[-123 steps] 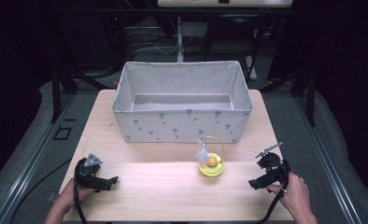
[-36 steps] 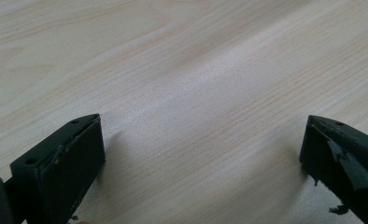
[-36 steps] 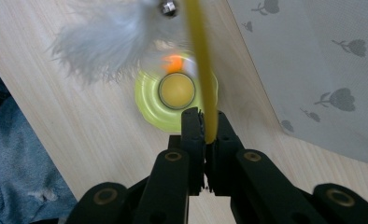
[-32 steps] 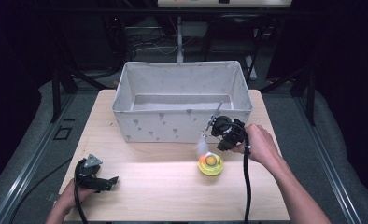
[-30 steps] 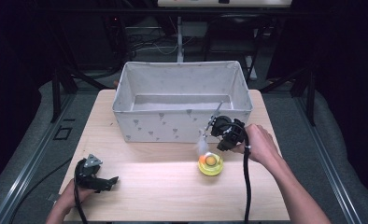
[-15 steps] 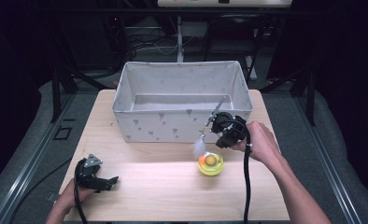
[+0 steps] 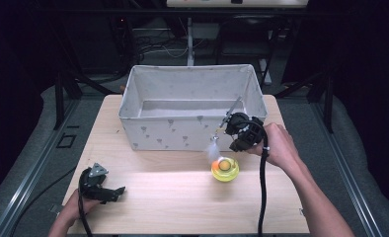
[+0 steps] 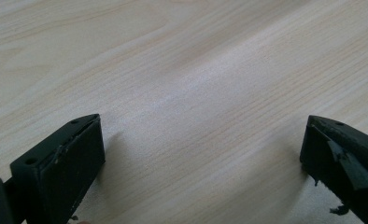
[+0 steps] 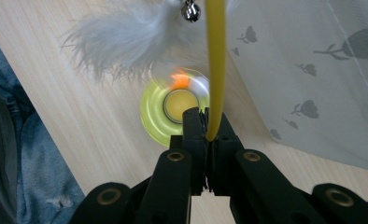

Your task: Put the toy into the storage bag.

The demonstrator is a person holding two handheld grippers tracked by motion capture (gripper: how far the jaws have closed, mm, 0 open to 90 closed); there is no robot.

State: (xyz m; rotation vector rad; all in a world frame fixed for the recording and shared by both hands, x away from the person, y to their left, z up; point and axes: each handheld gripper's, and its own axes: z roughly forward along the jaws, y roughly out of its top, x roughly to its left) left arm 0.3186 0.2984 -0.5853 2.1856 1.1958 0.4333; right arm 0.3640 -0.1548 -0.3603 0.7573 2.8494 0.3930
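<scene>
The right gripper (image 7: 234, 132) has been lifted a little, up by the cloth box (image 7: 190, 111). Its jaws are pinched shut on the toy's yellow stalk (image 9: 215, 65), above the yellow base (image 9: 175, 109). The left gripper (image 8: 203, 163) is held wide open over the table (image 8: 182, 70).

Lab recording rig, dark metal frame (image 7: 64, 89), cables (image 7: 155, 47), wooden table (image 7: 173, 197)
</scene>
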